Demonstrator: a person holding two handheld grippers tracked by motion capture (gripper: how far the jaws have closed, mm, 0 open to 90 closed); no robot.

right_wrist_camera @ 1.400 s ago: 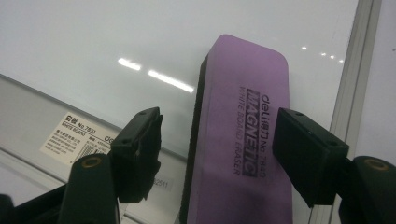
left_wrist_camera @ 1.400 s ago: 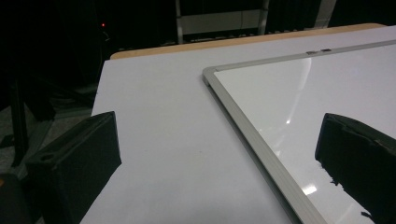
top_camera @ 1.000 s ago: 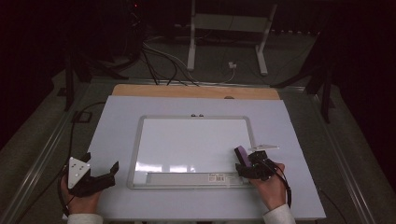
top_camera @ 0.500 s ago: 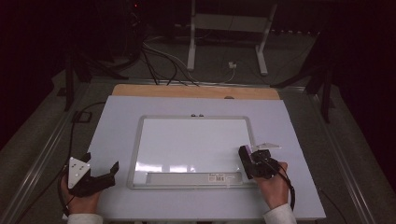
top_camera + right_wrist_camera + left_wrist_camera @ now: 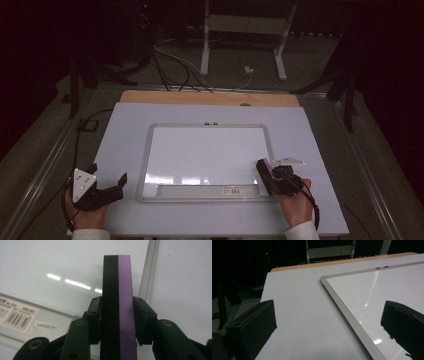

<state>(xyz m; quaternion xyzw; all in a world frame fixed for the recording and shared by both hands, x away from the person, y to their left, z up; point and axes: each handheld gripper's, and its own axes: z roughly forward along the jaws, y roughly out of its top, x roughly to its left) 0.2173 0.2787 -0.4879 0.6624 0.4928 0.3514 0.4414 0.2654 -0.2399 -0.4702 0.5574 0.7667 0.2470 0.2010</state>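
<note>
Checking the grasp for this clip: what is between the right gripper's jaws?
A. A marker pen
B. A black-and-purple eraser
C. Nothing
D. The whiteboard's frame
B: in the right gripper view, the right gripper has its jaws pressed on both sides of the black-and-purple eraser, above the whiteboard.

eraser (image 5: 118,302): one half black, one half purple | whiteboard (image 5: 207,152): white surface, silver-grey frame, white label with black barcode | table (image 5: 125,130): pale lilac-white top, light wood edge | right gripper (image 5: 117,312): black
</note>
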